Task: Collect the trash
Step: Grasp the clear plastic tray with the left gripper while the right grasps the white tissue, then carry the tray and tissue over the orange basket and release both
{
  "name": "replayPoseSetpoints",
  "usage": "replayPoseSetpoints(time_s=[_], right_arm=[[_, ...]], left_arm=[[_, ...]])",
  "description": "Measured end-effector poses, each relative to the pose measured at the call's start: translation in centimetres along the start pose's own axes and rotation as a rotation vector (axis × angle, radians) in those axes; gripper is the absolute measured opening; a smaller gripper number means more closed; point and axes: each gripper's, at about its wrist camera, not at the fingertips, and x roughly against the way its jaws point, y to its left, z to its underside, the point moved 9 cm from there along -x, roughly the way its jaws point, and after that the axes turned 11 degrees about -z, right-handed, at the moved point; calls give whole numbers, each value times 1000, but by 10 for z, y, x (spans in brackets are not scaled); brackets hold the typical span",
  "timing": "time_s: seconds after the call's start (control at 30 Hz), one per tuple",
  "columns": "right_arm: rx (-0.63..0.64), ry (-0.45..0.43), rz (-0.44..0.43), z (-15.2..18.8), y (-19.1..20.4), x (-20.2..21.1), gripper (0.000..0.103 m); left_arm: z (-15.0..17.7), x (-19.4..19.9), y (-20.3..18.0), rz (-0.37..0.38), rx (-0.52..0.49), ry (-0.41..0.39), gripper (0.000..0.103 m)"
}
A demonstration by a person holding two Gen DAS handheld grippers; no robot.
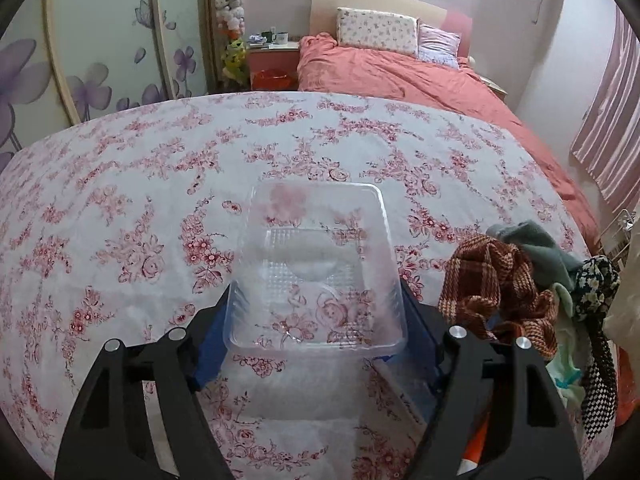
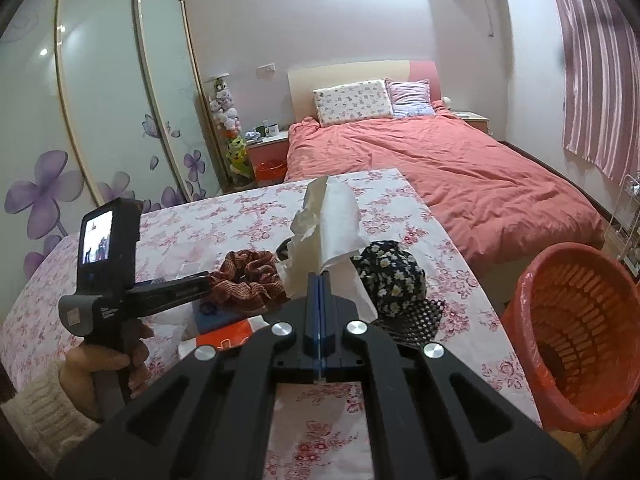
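Note:
A clear plastic tray (image 1: 316,264) lies on the flowered tablecloth (image 1: 132,184) in the left wrist view. My left gripper (image 1: 316,292) has a finger on each long side of the tray's near end, touching its walls. My right gripper (image 2: 319,280) is shut on a crumpled white tissue (image 2: 332,220) and holds it up above the table. An orange trash basket (image 2: 576,332) with a plastic liner stands at the table's right edge, to the right of my right gripper. The left gripper's body (image 2: 132,296) shows at the left of the right wrist view.
A pile of cloth items lies on the table: a brown checked scrunchie (image 1: 492,284), a grey sock (image 1: 540,248), a dark daisy-print cloth (image 2: 390,276). A blue-and-orange item (image 2: 224,328) lies beside them. A bed (image 2: 440,168) stands beyond the table, a wardrobe (image 2: 100,92) at left.

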Motion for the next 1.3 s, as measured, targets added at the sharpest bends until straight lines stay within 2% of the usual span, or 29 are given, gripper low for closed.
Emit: replayPoseSetpoints(time_s=[0.2,0.5,0.93,1.3], right_arm=[[-22,-17,3,-1,-10,9,1],[-66,-68,16,-7,-31,35,1],[-133,-159,103,-11,-81,85,1],[-146,-254,209,-13,-123,133,1]], left_arm=[[-5,15,8,-8,10,-40,73],[-16,70,-6,17,-26,-136,74],[0,145,-85,162,-164,-219,74],[23,177,-156,280,-272,-233,74]])
